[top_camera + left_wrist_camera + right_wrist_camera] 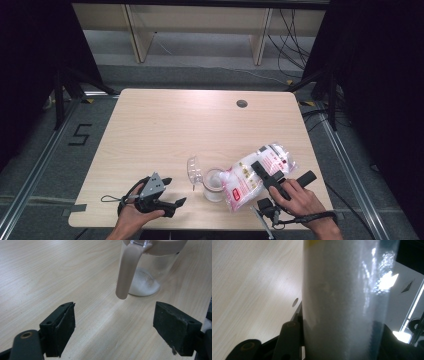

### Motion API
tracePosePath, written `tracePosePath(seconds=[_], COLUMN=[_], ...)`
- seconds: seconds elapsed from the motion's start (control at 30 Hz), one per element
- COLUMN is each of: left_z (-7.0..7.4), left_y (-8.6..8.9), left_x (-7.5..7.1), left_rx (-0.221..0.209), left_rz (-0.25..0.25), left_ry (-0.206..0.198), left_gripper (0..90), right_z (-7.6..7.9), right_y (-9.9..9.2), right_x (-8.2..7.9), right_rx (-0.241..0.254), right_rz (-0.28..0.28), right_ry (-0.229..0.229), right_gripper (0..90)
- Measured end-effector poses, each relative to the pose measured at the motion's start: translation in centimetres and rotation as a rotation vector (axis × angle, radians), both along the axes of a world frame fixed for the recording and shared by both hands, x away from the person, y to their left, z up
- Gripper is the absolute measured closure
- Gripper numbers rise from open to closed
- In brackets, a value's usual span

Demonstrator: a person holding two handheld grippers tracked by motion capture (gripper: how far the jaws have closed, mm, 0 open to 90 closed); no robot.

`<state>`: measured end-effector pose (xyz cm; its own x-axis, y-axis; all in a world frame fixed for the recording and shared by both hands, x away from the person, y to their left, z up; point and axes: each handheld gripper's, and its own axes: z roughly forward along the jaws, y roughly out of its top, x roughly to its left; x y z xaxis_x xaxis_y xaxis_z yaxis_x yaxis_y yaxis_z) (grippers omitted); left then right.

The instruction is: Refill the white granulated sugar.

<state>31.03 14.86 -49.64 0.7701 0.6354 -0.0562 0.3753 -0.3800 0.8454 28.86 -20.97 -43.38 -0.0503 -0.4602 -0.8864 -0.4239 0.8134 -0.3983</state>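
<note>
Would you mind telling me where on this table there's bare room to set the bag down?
The table's whole far half, up to the hole, is bare, as is the left side beyond the left tool. It is crowded at the near right, where the jar, its open lid, the bag and the right tool cluster.

Through the left gripper view I see my left tongs spread wide, both black pads low over the pale wooden surface with nothing between them. Ahead stands a clear jar with white powder in its bottom. A beige handle hangs down its near side, ending above the surface.
</note>
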Motion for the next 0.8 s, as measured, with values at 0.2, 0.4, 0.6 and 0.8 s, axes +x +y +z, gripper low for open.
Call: tracePosePath(seconds=[0.2,0.4,0.6,0.8], left_z=[-0.02,-0.03,-0.05,-0.03], left_y=[0.0,-0.02,-0.05,-0.03], left_x=[0.03,0.02,0.0,0.0], left_rx=[0.001,-0.003,-0.006,-0.006], left_rz=[-0.003,-0.004,0.0,0.001], left_ry=[0.004,0.006,0.002,0.002], left_gripper=[17.7,17.7,17.7,17.7], right_z=[0.06,0.0,0.09,0.34], right_y=[-0.04,-0.15,-0.18,0.03], right_x=[0.09,0.16,0.2,0.26], right_rx=[-0.004,0.002,-0.005,-0.026], right_rz=[-0.002,-0.006,-0.003,0.017], right_ry=[0.012,0.01,0.012,0.008], right_gripper=[63.3,63.5,63.6,63.7])
